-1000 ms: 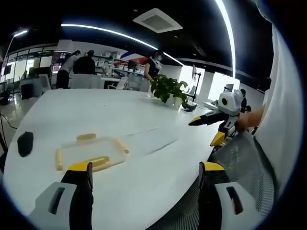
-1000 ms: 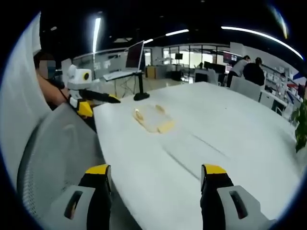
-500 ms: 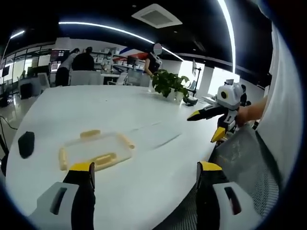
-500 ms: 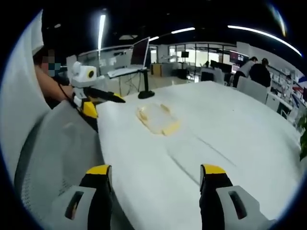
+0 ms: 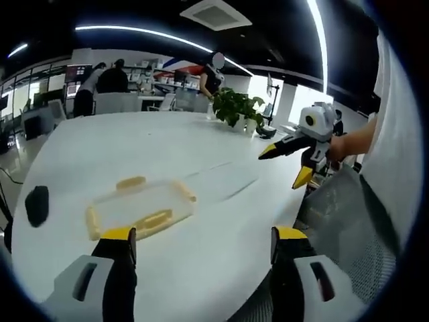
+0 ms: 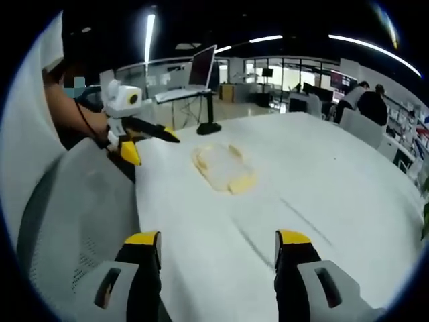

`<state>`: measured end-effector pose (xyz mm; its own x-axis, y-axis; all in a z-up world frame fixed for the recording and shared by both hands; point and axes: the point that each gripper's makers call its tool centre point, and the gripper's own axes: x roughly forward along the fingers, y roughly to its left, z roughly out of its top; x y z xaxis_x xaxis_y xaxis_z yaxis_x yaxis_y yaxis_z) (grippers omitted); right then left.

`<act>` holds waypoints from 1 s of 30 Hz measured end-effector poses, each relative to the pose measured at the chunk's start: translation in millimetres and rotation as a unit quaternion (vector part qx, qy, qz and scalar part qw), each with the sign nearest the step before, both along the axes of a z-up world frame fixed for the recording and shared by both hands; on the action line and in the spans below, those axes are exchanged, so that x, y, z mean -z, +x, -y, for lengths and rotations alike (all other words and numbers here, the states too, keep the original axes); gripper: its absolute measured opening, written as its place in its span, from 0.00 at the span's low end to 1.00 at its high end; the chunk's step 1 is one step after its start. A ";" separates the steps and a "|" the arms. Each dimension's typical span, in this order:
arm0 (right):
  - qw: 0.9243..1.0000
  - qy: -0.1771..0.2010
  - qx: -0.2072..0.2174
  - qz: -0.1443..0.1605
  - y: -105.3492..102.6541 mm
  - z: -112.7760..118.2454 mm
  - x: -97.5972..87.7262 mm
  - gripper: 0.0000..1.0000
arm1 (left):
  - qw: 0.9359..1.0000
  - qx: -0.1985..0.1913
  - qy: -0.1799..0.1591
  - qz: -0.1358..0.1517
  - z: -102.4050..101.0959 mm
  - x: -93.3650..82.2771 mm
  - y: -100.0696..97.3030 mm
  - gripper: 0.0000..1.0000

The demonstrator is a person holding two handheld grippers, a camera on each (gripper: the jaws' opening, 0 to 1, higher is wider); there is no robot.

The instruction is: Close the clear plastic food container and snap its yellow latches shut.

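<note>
Clear plastic food container with yellow latches (image 5: 139, 206) lies flat on our white round table (image 5: 134, 144), just ahead of our left yellow-tipped gripper (image 5: 201, 240) and well apart from our right gripper (image 6: 218, 243), both spread and empty, so left looks nearer.

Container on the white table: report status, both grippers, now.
Left gripper open, empty. Right gripper open, empty, short of the container. Container on table, untouched; latches' state unclear. Black object beside it, not blocking.
</note>
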<state>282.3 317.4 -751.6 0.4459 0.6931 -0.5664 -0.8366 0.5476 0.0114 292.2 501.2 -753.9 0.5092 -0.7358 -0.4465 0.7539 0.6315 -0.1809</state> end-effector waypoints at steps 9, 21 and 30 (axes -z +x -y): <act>1.000 -0.005 -0.015 0.000 12.0 -11.3 1.6 0.66 | 1.000 0.017 0.026 -0.001 -6.4 6.8 9.1 0.79; 0.999 -0.018 -0.037 -0.002 23.6 -24.2 6.1 0.63 | 0.997 0.045 0.054 -0.004 -14.2 14.7 22.4 0.74; 0.998 -0.022 -0.051 0.004 38.9 -34.3 5.7 0.63 | 0.996 0.055 0.074 0.000 -24.7 18.0 33.2 0.71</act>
